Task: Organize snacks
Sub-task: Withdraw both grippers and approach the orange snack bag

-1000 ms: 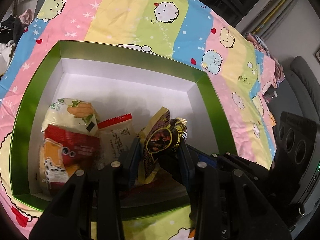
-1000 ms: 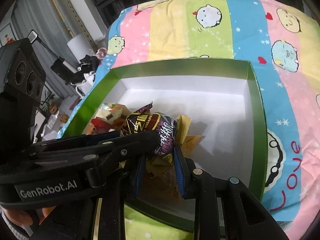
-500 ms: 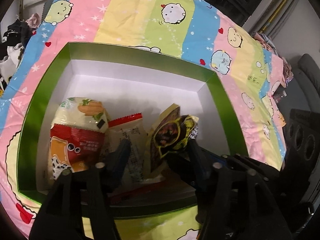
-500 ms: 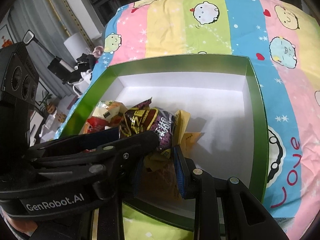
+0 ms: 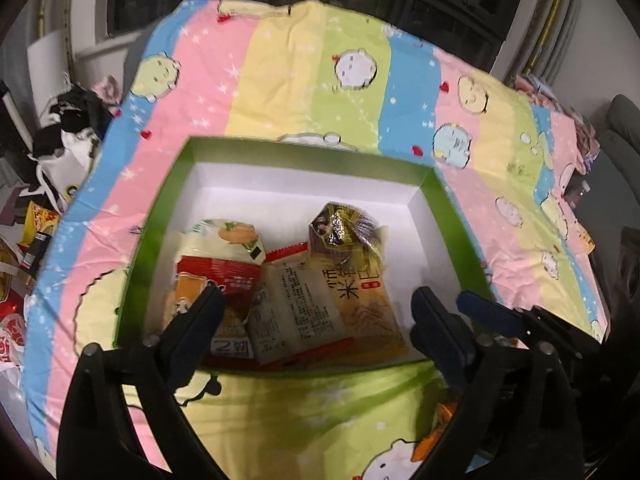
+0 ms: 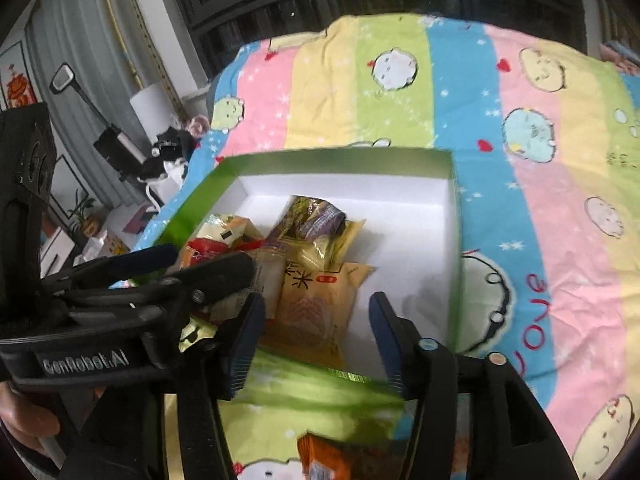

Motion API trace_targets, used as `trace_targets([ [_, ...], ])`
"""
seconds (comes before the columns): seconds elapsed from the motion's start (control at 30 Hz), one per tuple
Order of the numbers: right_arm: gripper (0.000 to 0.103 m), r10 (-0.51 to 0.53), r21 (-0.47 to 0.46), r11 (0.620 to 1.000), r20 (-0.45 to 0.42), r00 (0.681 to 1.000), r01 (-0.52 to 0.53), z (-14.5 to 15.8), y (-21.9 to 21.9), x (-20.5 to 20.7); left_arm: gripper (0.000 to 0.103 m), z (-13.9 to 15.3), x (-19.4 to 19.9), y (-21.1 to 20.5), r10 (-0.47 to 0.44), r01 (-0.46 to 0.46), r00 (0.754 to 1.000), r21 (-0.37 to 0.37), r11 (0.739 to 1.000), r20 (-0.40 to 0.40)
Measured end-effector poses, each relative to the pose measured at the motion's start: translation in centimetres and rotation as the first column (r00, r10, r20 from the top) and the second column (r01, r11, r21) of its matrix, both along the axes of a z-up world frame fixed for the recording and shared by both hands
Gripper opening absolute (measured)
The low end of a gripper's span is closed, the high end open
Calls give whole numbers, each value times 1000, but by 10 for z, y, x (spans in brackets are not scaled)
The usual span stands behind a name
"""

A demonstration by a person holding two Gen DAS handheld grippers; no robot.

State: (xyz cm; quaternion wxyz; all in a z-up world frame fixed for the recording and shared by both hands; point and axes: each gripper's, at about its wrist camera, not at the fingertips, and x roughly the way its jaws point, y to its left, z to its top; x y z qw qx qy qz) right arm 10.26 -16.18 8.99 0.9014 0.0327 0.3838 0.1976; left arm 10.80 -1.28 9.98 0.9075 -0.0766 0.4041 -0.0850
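A green box (image 5: 160,216) with a white inside lies on the striped cartoon sheet (image 5: 280,80). In it are a dark purple and gold packet (image 5: 344,228), a yellow packet (image 5: 360,296), a white packet with red edges (image 5: 292,312), a red packet (image 5: 216,276) and a white-green one (image 5: 224,236). My left gripper (image 5: 318,320) hangs over the box's near edge, its jaws opening wide and gripping nothing. My right gripper (image 6: 316,336) is beside it, jaws opening too. The yellow packet (image 6: 312,308) lies loose in the box (image 6: 332,164) beyond its fingers.
An orange packet (image 6: 324,456) lies on the sheet just in front of the box, under my right gripper. Snack bags and clutter (image 5: 36,224) sit off the sheet's left edge. A hand (image 6: 20,412) holds the left gripper's handle.
Both grippers were shut on packets inside the box. Their jaws have opened, the dark purple packet now rests on the yellow one, and both grippers have drawn back and up.
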Motion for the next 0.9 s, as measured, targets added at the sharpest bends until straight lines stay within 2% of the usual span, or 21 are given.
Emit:
trace_targets([
  [0.27,63,-35,80,996,46,998,31,13,-26,-43,102,26,-40,-3,21,-25,994,42,999,103],
  [0.37,68,-47,105,994,55,997,41,16,-35,-60,102,31,-56,-1,22,-25,994,33,999,112],
  [0.5,70,-58,104,993,67,996,51,18,-49,-81,102,30,-77,1,19,-21,994,14,1000,104],
  [0.67,70,-72,45,997,69,995,69,14,-63,-107,102,23,-97,2,14,-13,997,-13,1000,77],
  [0.9,70,-96,40,995,15,995,95,-5,-80,-132,102,1,-120,4,17,-17,1000,-57,998,0],
])
